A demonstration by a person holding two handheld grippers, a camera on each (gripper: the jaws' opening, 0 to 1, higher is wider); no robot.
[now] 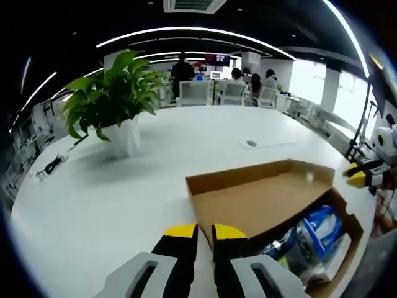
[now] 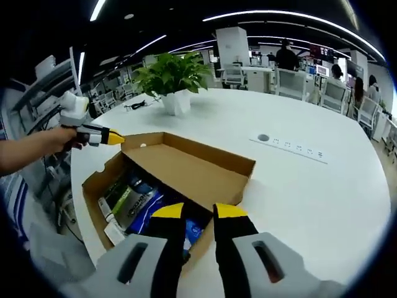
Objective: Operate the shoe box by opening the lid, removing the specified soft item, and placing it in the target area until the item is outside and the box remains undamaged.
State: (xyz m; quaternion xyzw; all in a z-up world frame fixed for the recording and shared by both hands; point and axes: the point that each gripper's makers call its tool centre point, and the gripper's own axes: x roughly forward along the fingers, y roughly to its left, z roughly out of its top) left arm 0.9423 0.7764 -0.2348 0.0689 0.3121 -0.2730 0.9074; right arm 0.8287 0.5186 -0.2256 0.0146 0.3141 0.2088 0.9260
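Observation:
A brown cardboard shoe box [image 1: 347,214] [image 2: 93,180] stands on the white table with its lid [image 1: 260,198] [image 2: 186,164] folded back and open. Inside lie soft items in blue-and-white plastic wrap [image 1: 319,233] [image 2: 146,202] and a green-labelled pack [image 2: 121,198]. My left gripper [image 1: 205,231] hovers beside the lid's near corner, jaws together and empty. It also shows as the left gripper [image 2: 115,138] at the box's far corner, held by a hand. My right gripper [image 2: 200,211] hangs over the box's near edge, slightly open and empty. Beyond the box's far end shows the right gripper [image 1: 356,175].
A potted plant [image 1: 115,99] [image 2: 173,77] in a white pot stands further along the table. A socket strip [image 2: 288,146] and a round port [image 1: 251,143] are set into the tabletop. A cable [image 1: 53,164] lies near the edge. Chairs and seated people are at the far side.

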